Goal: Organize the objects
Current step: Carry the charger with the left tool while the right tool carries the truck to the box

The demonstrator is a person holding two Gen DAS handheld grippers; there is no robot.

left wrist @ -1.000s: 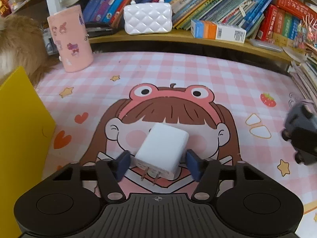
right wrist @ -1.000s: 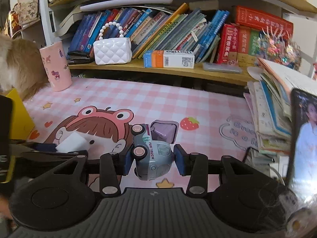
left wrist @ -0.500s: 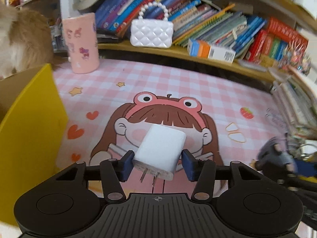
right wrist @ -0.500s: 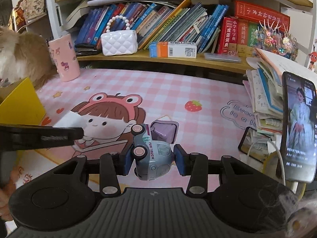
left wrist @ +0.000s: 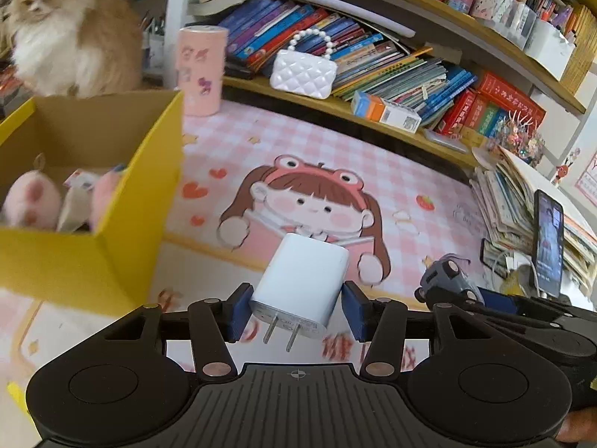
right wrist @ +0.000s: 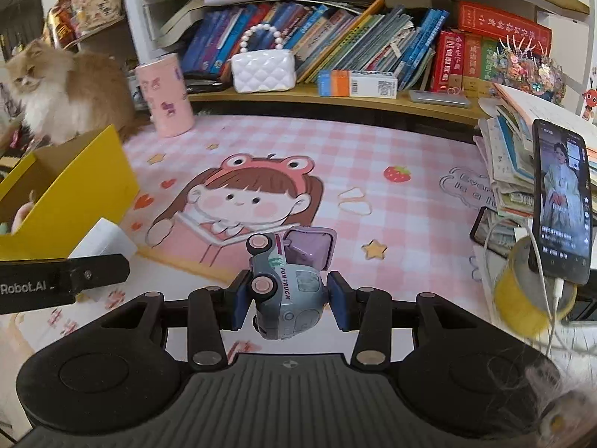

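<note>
Progress: partly done by my reading. The yellow cardboard box at the left of the bench already holds soft pink plush pieces and a crumpled packet; two things are in hand and not yet dropped in.
Left gripper: its blue-padded fingers pinch the white plastic charger block at its base, prongs pointing back toward the camera, held clear above the mat just right of the box.
Right gripper: its fingers are clamped on the small grey-blue toy truck, tipped on its side, pink wheels facing left, purple rear flap open.
Left to do: carry both over the box rim and release, as I judge it; nothing else loose shows on the pink checked cartoon mat.
Charger: smooth, glossy, rounded rectangular body with two thin metal prongs; hard and likely slippery in the pads.
Truck: rounded moulded plastic, printed lettering on the side, bumpy outline.
Box: matte corrugated card, brown inside, straight thin walls, open top.
Mat: flat, smooth, printed with a girl in a frog hat.
Bystander: a fluffy ginger-and-white cat sits just beyond the box's far wall.
Far edge: a pink cylindrical tumbler stands by the wooden bookshelf.
</note>
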